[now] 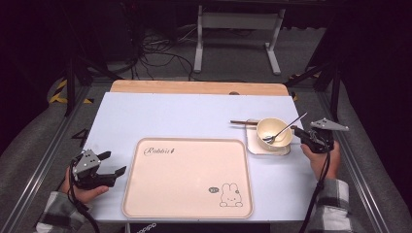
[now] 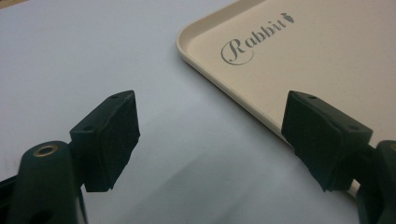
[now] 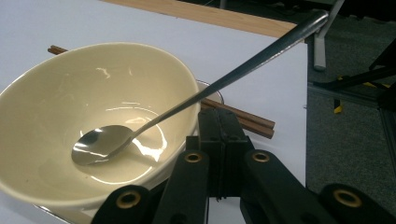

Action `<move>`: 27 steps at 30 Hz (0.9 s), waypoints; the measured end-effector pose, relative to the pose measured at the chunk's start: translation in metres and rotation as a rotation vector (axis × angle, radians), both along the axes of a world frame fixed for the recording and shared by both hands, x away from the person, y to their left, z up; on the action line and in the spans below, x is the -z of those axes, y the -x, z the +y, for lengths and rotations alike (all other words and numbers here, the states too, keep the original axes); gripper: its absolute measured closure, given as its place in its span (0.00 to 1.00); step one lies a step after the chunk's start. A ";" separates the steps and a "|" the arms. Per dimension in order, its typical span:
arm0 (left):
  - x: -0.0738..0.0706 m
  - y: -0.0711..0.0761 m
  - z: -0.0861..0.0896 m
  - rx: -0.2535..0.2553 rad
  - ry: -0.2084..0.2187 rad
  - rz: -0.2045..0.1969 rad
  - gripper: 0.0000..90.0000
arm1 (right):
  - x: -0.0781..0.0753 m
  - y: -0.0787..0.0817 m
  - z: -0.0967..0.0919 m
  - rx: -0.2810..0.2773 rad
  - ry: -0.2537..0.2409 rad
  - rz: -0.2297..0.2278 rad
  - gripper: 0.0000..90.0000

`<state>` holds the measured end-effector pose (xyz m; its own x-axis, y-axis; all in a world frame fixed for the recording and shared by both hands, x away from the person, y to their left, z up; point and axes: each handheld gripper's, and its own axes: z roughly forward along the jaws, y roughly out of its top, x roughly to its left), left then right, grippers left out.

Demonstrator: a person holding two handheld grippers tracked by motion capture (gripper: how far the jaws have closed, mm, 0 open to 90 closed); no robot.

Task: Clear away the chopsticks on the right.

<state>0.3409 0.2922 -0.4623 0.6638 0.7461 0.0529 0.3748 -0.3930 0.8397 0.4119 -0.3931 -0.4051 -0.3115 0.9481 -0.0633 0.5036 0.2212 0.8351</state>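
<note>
Bowl: round cream ceramic bowl [image 1: 274, 133], upright on a small square pale plate [image 1: 257, 146] at the right side of the white desk [image 1: 160, 116], just beside the tray's far right corner.
Spoon: long metal spoon [image 1: 284, 129]; its scoop lies on the bowl's floor, its handle leans over the near rim and sticks out toward the right hand.
Chopsticks: pair of dark brown wooden chopsticks [image 1: 243, 122] lying flat behind the bowl, one end under or against the plate; I cannot tell which.
Tray: large pale pink rectangular plastic tray [image 1: 187, 178] with "Rabbit" lettering and a rabbit drawing, nothing on it, at the desk's near middle.
Right gripper: right gripper [image 1: 303, 134] sits just beside the bowl's right side. In the right gripper view its fingers [image 3: 219, 140] are pressed together low beside the bowl wall, under the spoon handle; nothing visible between them.
Left gripper: left gripper [image 1: 112, 164] rests on the desk left of the tray; fingers [image 2: 109, 135] wide apart, empty, one of them near the tray's edge.
Risk, spoon: handle is only propped on the rim; a nudge from below by the right gripper would likely flip it out or rattle it off.
Risk, bowl: bowl stands loose on a small plate; a sideways push probably slides both, or tips the bowl off the plate edge.
Risk, grip: the glazed wall looks slick; a pinch on the rim may slip.
</note>
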 end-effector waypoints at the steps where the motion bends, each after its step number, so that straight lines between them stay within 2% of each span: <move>1: 0.000 0.000 0.000 0.000 0.000 0.000 0.22 | 0.000 0.000 0.000 0.000 0.000 0.000 1.00; 9: 0.000 0.001 0.001 -0.001 0.005 0.004 0.22 | 0.007 -0.019 -0.003 0.029 -0.019 0.003 1.00; 16: 0.001 0.000 0.000 0.001 -0.005 0.008 0.22 | 0.011 -0.029 -0.009 0.047 -0.053 0.004 1.00; 27: 0.002 0.003 0.002 -0.001 -0.008 0.011 0.22 | 0.013 -0.048 -0.008 0.041 -0.037 0.017 1.00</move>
